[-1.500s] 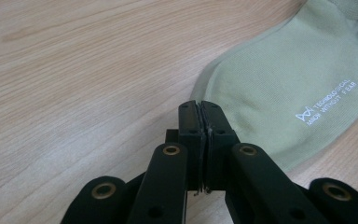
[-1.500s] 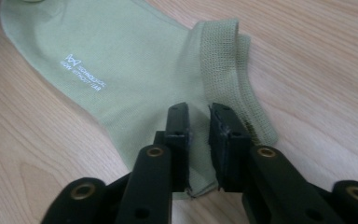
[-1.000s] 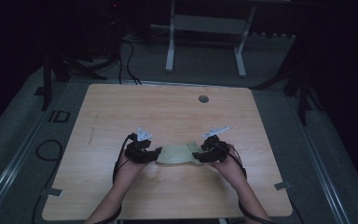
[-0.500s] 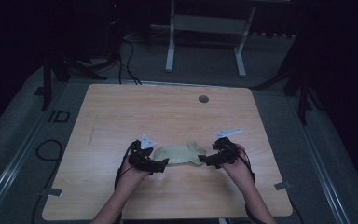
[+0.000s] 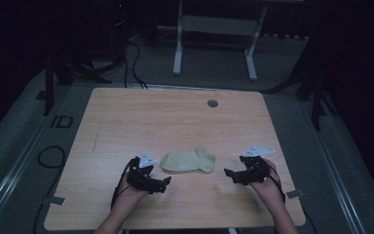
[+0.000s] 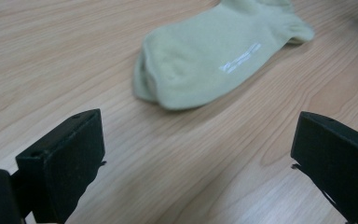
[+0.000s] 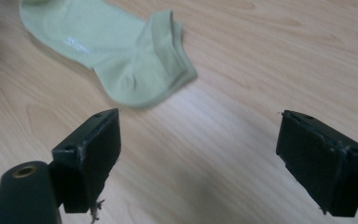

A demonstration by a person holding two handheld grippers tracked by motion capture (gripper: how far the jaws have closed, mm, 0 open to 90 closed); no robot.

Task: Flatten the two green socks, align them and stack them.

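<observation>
A pale green ankle sock (image 5: 188, 161) lies flat on the wooden table (image 5: 175, 117), toe to the left and cuff to the right. My left gripper (image 5: 164, 182) rests just near-left of the toe, open. In the left gripper view the sock (image 6: 214, 56) lies beyond the left gripper (image 6: 198, 135), with bare wood between the jaws. My right gripper (image 5: 229, 174) stands open to the right of the cuff, apart from it. In the right gripper view the sock (image 7: 116, 46) lies ahead and left of the right gripper (image 7: 200, 135). Both pairs of jaws have just been opening and nothing is between them.
A small round grommet (image 5: 212, 103) sits in the table's far right part. Beyond the table stands a white desk frame (image 5: 214, 44). A cable loop (image 5: 48, 156) lies on the floor at the left. The table's near edge runs just under the person's forearms.
Both grippers have let go of the sock's ends and drawn away, the left toward the near side, the right outward to the right. The sock now lies flat by itself.
</observation>
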